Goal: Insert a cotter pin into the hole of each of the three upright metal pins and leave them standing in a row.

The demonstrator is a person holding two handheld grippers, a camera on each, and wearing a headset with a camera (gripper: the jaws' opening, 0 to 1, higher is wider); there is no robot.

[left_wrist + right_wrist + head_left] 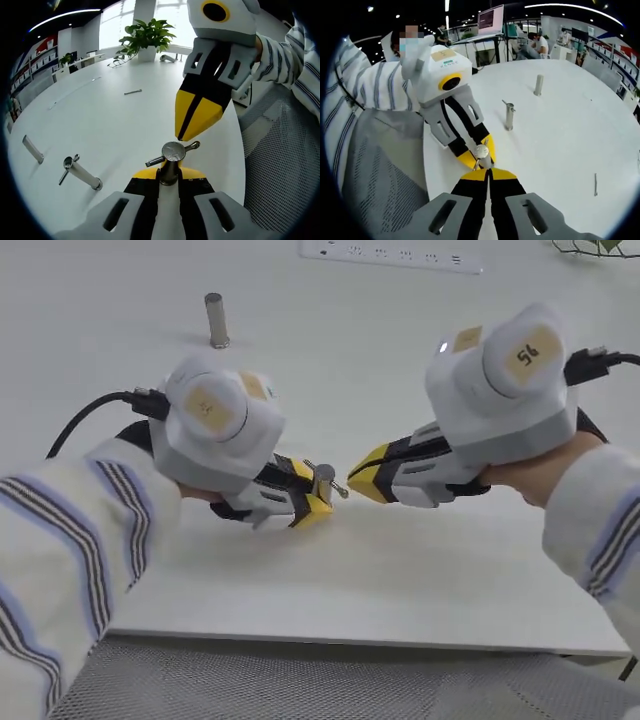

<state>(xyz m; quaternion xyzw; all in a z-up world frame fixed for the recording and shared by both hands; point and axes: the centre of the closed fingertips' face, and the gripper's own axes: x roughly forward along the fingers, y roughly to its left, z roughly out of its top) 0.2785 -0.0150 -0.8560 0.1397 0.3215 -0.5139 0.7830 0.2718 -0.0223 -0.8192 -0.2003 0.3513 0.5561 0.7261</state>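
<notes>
The left gripper (318, 502) was clamped on a short silver cylindrical metal pin (325, 476), holding it over the middle of the white workbench top (400, 570). A thin grey steel cotter pin (156, 161) sat crosswise through the hole just under that pin's round head. In the left gripper view its ends stuck out toward eight and two o'clock.

The right gripper (356, 480) had its yellow-and-black jaws pressed together, and nothing could be seen between them. Its tip hung just beside the cotter pin's two-o'clock end, at about one o'clock of the pin head. Whether the tip touched the cotter pin could not be told.

In the right gripper view, a second silver metal pin with a cotter pin through its top (509, 116) stood upright on the bench at about one o'clock of the held pin. A plain silver metal pin (538, 85) stood upright farther off along the same line, well apart from the second one. A loose steel cotter pin (595, 184) lay flat on the bench at about three o'clock of the right gripper's tips.

A green potted plant (147, 35) stood at the bench's far edge, at twelve o'clock in the left gripper view.
</notes>
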